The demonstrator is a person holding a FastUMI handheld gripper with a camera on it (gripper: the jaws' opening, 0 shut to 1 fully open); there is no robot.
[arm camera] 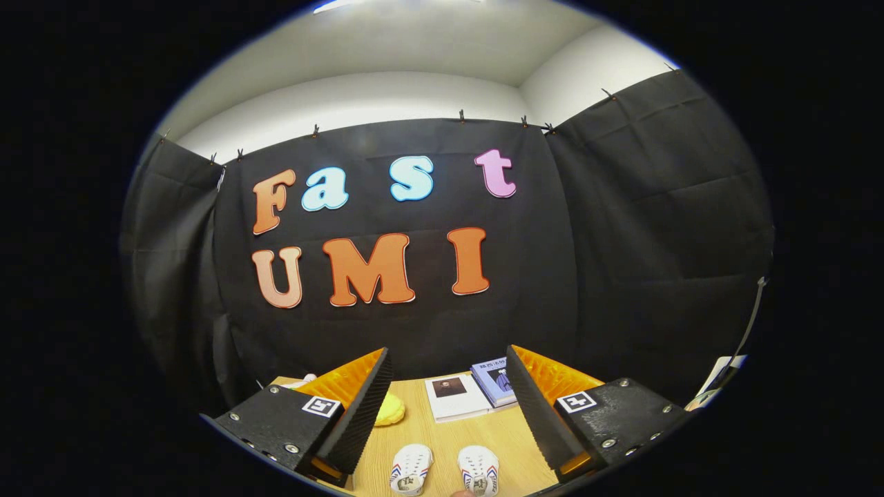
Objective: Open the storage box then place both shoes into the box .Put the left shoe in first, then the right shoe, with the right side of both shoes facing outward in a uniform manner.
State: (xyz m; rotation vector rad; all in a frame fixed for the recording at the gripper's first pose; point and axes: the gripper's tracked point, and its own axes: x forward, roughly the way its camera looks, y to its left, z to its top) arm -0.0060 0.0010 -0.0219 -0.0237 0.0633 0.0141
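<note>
The tongs (449,407) hang wide open above the wooden tabletop (511,435), holding nothing. Two white shoes (445,469) lie side by side between the fingers, near their base. Beyond them rest two books (473,393) and a yellow object (389,408).

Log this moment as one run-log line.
tongs: open, empty | pair of white shoes: on wooden table, between fingers | storage box: unseen | stage: pre-grasp
</note>
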